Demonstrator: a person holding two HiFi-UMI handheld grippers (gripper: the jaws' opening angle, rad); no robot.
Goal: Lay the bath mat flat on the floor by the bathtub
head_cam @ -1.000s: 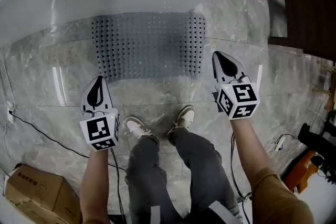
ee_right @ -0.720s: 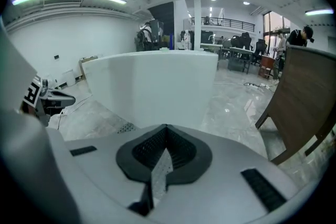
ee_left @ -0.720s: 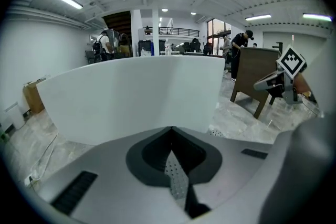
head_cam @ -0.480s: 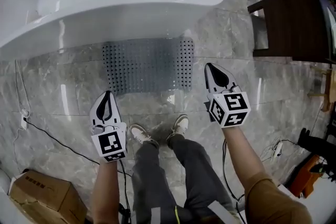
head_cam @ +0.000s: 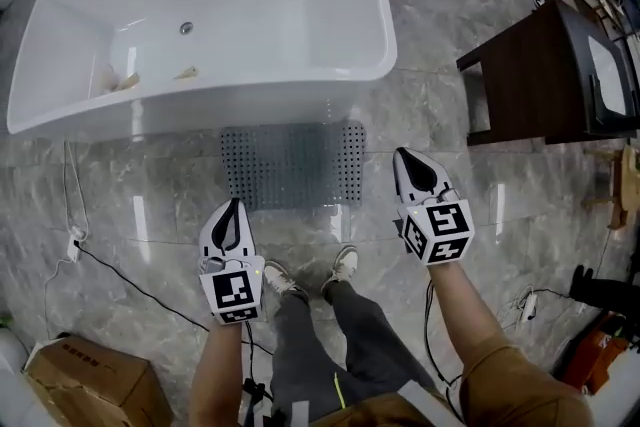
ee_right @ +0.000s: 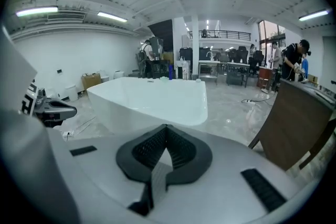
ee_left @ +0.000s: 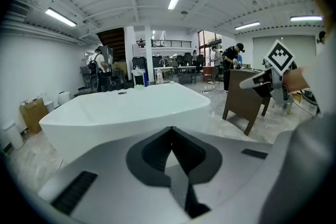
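Observation:
The grey perforated bath mat (head_cam: 293, 165) lies flat on the marble floor, its far edge against the white bathtub (head_cam: 250, 105). Both grippers hang well above the floor on my side of the mat, touching nothing. My left gripper (head_cam: 233, 207) is shut and empty, near the mat's front left corner in the head view. My right gripper (head_cam: 405, 156) is also shut and empty, just off the mat's right edge. In the left gripper view the closed tips (ee_left: 170, 129) point at the bathtub (ee_left: 126, 118). The right gripper view shows the same, closed tips (ee_right: 166, 126) facing the tub (ee_right: 152, 99).
A dark wooden cabinet (head_cam: 540, 75) stands to the right of the tub. A cardboard box (head_cam: 85, 390) sits at the lower left, and a black cable (head_cam: 130, 280) runs across the floor. The person's shoes (head_cam: 345, 265) stand just short of the mat. People work far behind.
The head camera and both grippers have risen away from the floor. The mat looks smaller and the whole tub has come into view. Both grippers stayed shut.

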